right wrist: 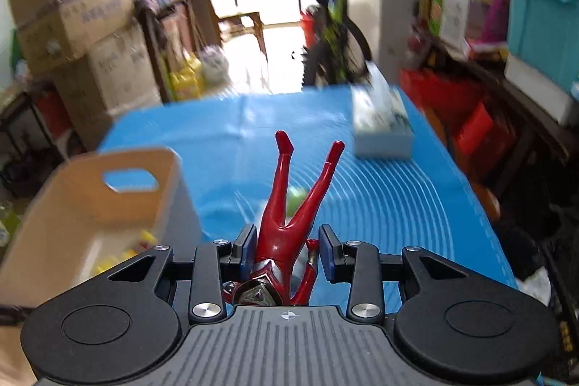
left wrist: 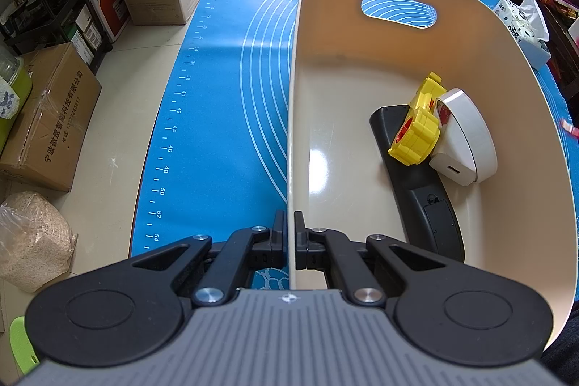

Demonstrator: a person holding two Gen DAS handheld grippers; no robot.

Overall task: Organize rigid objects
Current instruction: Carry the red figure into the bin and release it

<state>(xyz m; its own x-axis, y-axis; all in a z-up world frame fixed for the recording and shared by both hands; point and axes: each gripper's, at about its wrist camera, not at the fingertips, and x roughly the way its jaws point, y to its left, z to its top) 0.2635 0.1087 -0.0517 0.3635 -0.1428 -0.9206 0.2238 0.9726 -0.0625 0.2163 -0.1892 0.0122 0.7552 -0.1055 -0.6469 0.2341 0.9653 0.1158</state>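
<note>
Plainly clamped: left tongs (left wrist: 289, 237) pinching the beige bin's wall (left wrist: 289, 132), black remote (left wrist: 416, 183), yellow toy (left wrist: 419, 129) and white tape roll (left wrist: 466, 136) inside. Right tongs (right wrist: 287, 250) gripping a red figure (right wrist: 286, 216) upside down above the blue desk (right wrist: 398, 205), head hidden; background blurred beyond reading.

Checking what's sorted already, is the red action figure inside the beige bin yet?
No, the red action figure is up between the right gripper fingers, legs pointing outward over the blue mat, beside the beige bin.

Bin (left wrist: 362, 67) floor's left half free
</note>
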